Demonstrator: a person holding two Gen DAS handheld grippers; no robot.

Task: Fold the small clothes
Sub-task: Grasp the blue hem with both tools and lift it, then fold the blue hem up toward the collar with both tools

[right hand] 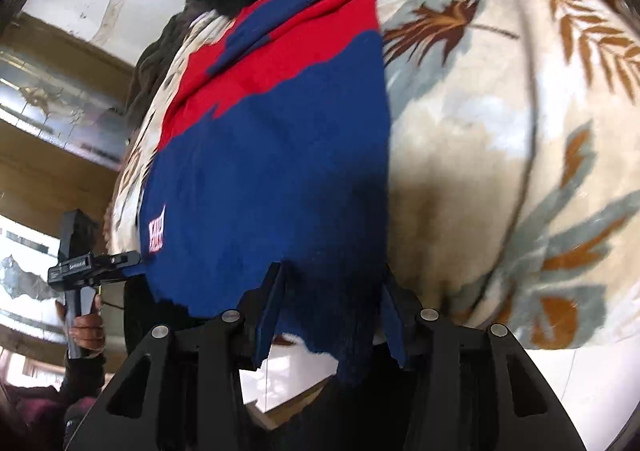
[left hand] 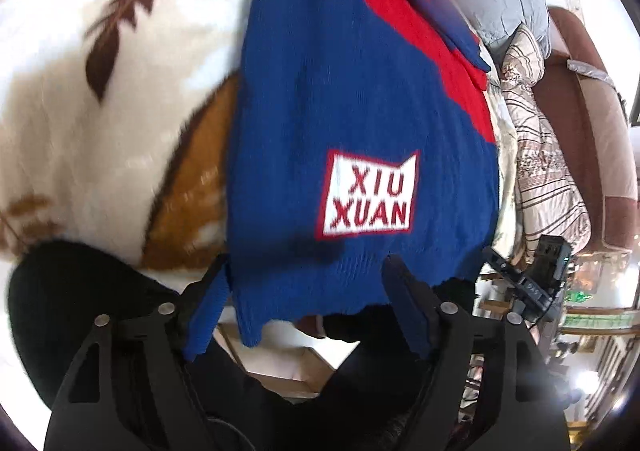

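Sweater (left hand: 352,99) lies ahead of both hand-held grippers on the leaf-print blanket (left hand: 80,91), hem hanging toward the fingers. Left hand-held gripper (left hand: 308,299): jaws spread wide, hem draped between them, grip contact hidden by fabric. Right hand-held gripper (right hand: 332,311): same, jaws apart, hem in the gap. "XIU XUAN" patch (left hand: 370,195) unreadable in the right wrist view.

Left tool (left hand: 308,303) fingers spread apart; right tool (right hand: 332,311) likewise.
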